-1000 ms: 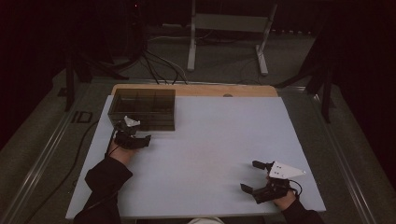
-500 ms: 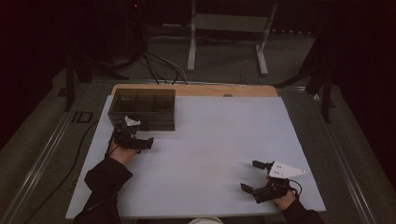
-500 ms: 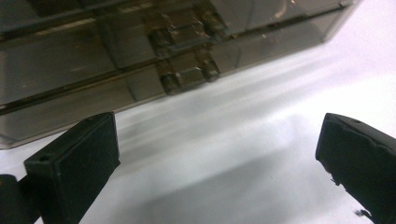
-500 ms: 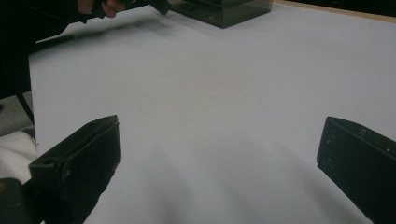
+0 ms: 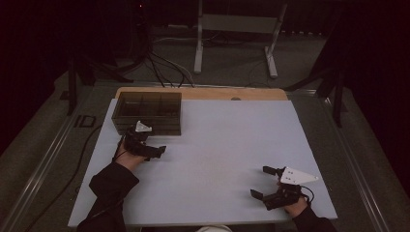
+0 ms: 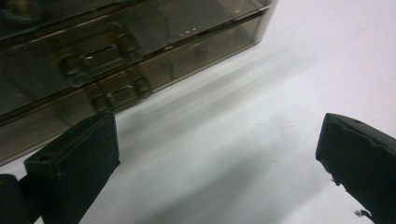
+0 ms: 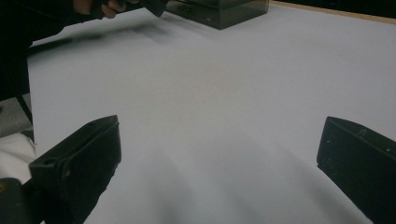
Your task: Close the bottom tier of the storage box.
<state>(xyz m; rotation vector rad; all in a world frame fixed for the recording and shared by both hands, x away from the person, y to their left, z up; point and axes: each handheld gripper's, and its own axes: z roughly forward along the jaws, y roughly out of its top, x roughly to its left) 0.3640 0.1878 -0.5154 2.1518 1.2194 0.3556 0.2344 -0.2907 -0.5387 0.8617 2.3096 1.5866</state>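
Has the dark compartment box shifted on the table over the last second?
No. The dark compartment box sits in the same spot against the table's wooden back edge in the high view.

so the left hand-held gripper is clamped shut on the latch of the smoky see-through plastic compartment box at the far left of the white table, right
Not quite. The left hand-held gripper is open, its jaws wide apart with bare white table between them, as the left gripper view shows. It sits just in front of the smoky see-through plastic compartment box, near its latch, gripping nothing.
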